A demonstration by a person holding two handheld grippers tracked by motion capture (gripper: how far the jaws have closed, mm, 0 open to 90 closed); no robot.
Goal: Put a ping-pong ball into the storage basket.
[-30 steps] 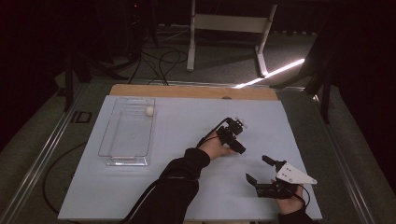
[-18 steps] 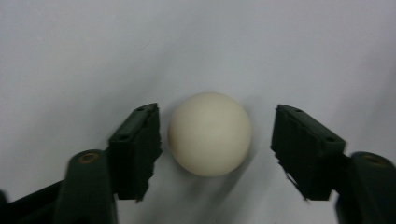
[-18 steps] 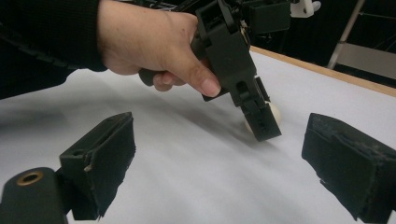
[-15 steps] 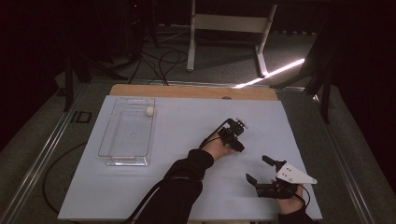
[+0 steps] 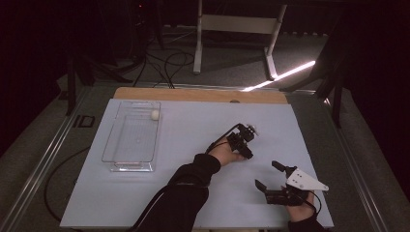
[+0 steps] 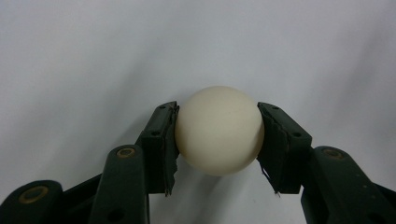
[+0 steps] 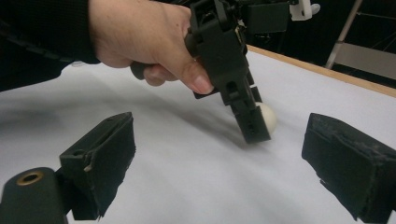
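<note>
Now the left gripper (image 6: pixel 218 140) has just closed its fingers (image 6: pixel 161 144) on the white ball (image 6: pixel 218 129), which sits on the table (image 5: pixel 193 130) between them. The right gripper (image 5: pixel 270 179) rests nearby, fingers (image 7: pixel 100 158) spread apart, gripping nothing.

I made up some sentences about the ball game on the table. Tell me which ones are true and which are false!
1. The left gripper is squeezing a white ball. True.
2. The right gripper is holding a ball too. False: its jaws stand open with nothing between them.
3. Another ball sits at the far end of the clear tray. True.
4. The held ball is lifted high above the table. False: it is down at the white tabletop.
5. The tray is on the right side of the table. False: it is on the left.
</note>
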